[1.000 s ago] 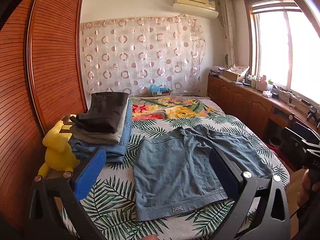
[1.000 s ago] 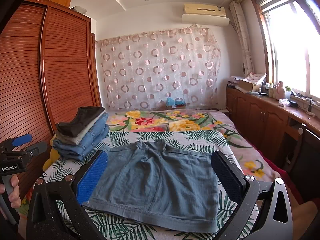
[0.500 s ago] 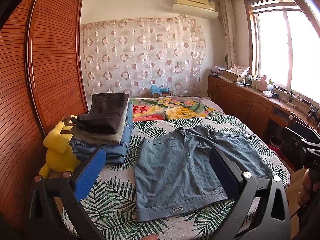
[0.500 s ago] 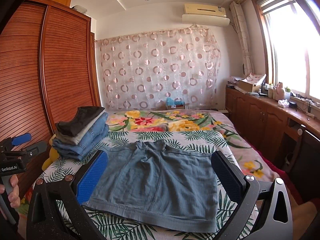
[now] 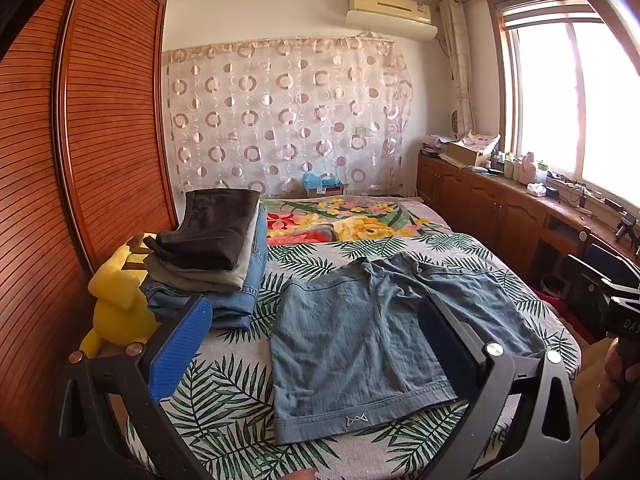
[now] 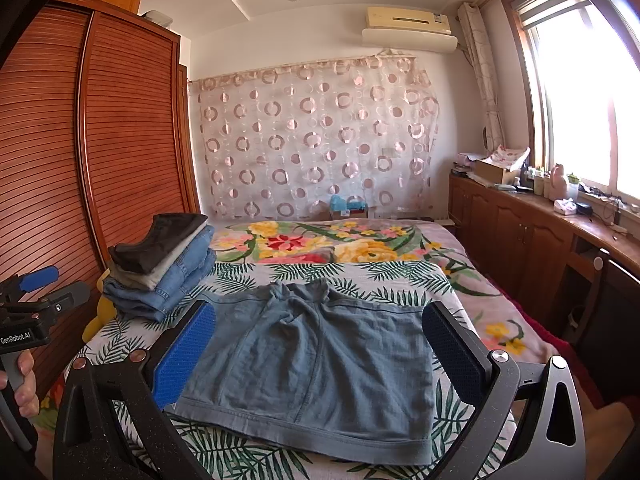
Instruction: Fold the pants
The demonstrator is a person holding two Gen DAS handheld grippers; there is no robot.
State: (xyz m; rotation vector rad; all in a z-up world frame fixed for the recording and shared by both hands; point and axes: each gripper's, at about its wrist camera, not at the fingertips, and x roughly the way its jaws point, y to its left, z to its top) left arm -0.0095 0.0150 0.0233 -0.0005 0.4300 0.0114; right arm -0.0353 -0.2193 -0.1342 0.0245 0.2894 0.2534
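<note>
A pair of blue-grey shorts (image 5: 372, 340) lies spread flat on the leaf-print bed cover, waistband toward me; the right wrist view shows the same shorts (image 6: 320, 364). My left gripper (image 5: 316, 340) hovers open above the near left part of the shorts, nothing between its blue pads. My right gripper (image 6: 320, 348) hovers open over the near edge of the shorts, also empty. Neither touches the cloth. In the right wrist view the left gripper (image 6: 38, 292) shows at the far left, held by a hand.
A stack of folded pants (image 5: 212, 256) sits at the bed's left side, with a yellow plush toy (image 5: 118, 300) beside it. A slatted wooden wardrobe (image 5: 80, 160) stands on the left. Wooden cabinets (image 5: 500, 216) with clutter run under the window on the right.
</note>
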